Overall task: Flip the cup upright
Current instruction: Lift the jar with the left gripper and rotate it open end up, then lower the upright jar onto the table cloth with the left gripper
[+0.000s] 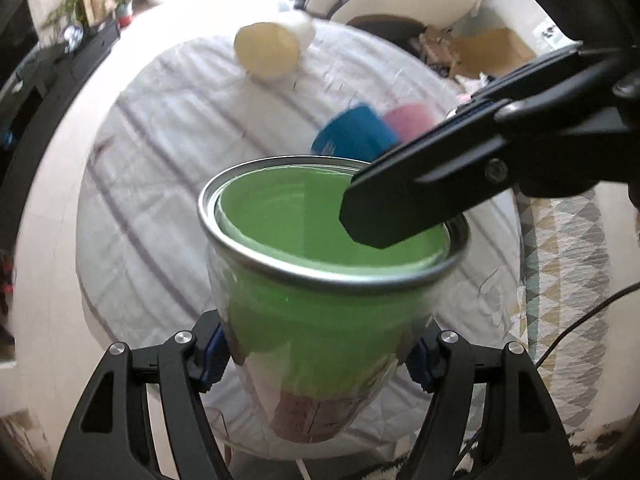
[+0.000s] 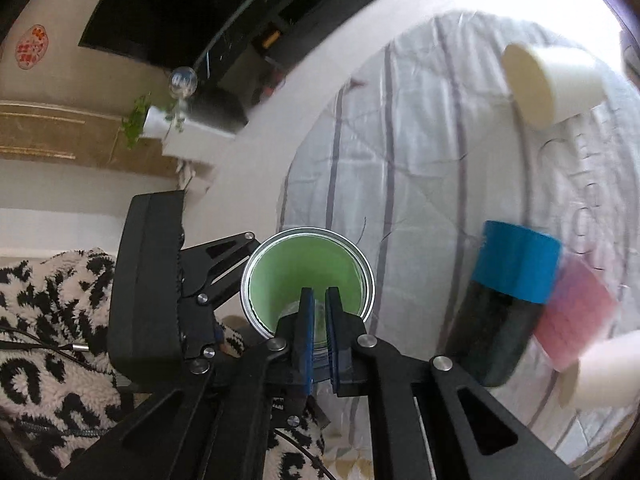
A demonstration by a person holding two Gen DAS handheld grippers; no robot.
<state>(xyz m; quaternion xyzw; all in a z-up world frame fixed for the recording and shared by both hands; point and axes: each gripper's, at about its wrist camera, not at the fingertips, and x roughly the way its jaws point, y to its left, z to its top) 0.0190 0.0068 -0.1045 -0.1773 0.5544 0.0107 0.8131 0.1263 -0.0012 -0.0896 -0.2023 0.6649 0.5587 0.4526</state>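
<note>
A glass cup with a silver rim and green lining point(image 1: 320, 292) is held in the air above the round table, mouth facing the left wrist camera. My left gripper point(image 1: 316, 356) is shut on the cup's lower body, one blue pad on each side. My right gripper point(image 2: 319, 320) is shut on the cup's rim and wall point(image 2: 308, 276), one finger inside and one outside. In the left wrist view the right gripper's black finger point(image 1: 400, 204) reaches over the rim from the right.
The round table has a white striped cloth point(image 1: 168, 140). On it lie a cream cup on its side point(image 1: 268, 50) point(image 2: 548, 80), a blue cup point(image 1: 354, 132) point(image 2: 512, 260), a pink cup point(image 1: 410, 120) point(image 2: 576, 316) and a white cup point(image 2: 608, 372).
</note>
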